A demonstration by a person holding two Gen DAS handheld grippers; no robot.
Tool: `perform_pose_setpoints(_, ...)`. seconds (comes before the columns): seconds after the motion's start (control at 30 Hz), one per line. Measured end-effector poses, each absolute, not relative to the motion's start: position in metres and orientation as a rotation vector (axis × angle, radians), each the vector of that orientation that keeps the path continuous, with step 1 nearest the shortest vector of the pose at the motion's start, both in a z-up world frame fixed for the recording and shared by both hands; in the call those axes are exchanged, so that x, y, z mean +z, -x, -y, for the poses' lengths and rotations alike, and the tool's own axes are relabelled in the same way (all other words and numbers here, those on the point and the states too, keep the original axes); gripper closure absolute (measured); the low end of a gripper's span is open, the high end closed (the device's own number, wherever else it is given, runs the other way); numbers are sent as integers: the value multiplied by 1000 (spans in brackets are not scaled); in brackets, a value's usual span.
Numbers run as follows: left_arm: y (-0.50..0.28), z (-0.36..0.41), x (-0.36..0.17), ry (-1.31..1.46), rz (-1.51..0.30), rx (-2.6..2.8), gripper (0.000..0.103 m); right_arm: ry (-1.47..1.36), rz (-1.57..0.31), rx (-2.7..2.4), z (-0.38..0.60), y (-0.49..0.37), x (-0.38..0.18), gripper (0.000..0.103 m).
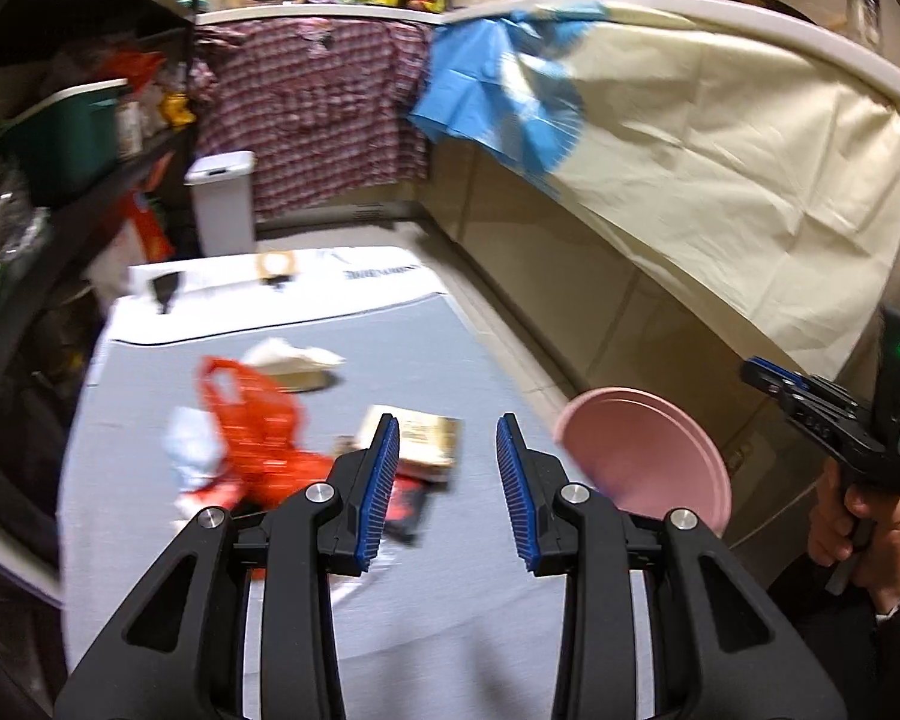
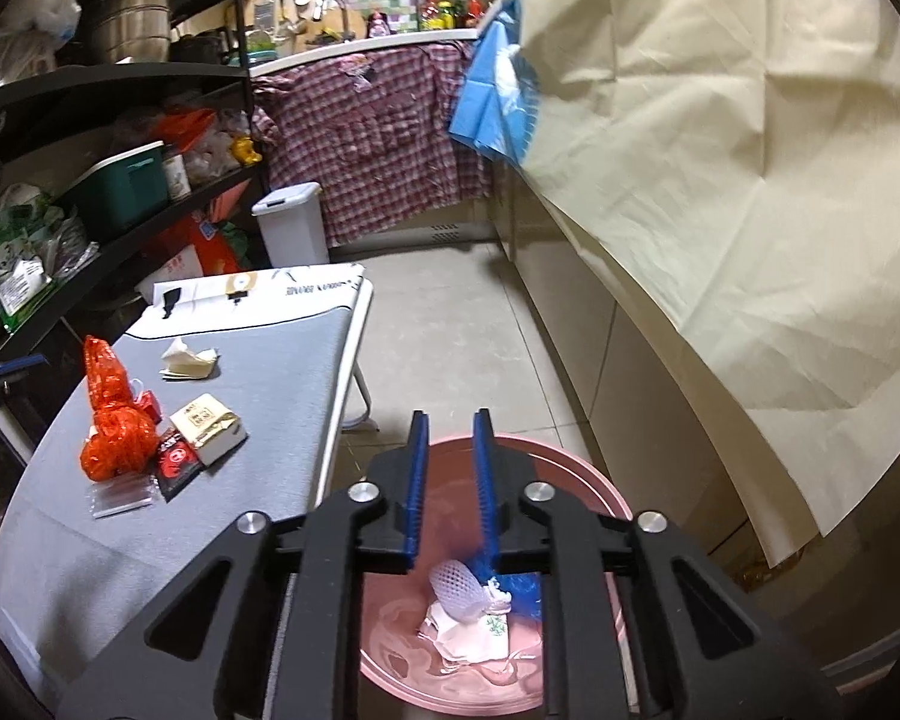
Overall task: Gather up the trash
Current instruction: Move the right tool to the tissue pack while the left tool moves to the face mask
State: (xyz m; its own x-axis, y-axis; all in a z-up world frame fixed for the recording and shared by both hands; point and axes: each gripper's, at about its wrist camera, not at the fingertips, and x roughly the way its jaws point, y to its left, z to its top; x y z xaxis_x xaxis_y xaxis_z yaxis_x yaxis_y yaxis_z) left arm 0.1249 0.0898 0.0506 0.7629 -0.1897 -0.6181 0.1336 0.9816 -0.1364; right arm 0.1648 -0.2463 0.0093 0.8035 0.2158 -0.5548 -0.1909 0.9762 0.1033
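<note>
left tongs (image 1: 448, 468): jaws parted with nothing between them, held above the near end of the grey tabletop (image 1: 390, 348) and aimed at the litter.
right tongs (image 2: 449, 480): jaws narrow and holding nothing, over the pink basin (image 2: 576, 468); a white foam net (image 2: 459, 591), crumpled paper and a blue scrap already lie inside.
trash left: orange plastic bag (image 2: 111, 420), tan carton (image 2: 210, 426), black-and-red wrapper (image 2: 177, 459), clear packet (image 2: 123, 495) and crumpled tissue (image 2: 189, 357) farther off, all on the tabletop to the left of the basin.
my next pick: i judge the carton or wrapper, nearest my left tongs.
how to do it well: come down over one piece only and close on an edge that stands up. the bag is limp, so pinch a bunched fold.
risk: the wrapper lies tucked against the carton; a careless grab drags both.
basin: on the floor just right of the tabletop, so carry pieces across before letting go.
</note>
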Motion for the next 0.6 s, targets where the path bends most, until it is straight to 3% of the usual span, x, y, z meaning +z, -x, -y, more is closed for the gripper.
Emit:
perform_pose_setpoints(0.2, -130, -144, 59, 106, -668, -109, 71, -3, -589, 295, 219, -160, 14, 89)
perform_pose_setpoints(0.4, -134, -188, 38, 188, -680, -28, 90, 27, -593, 388, 181, -165, 13, 89)
perform_pose_setpoints(0.6, -138, -206, 35, 179, -673, 11, 91, 60, -613, 503, 138, -186, 5, 88)
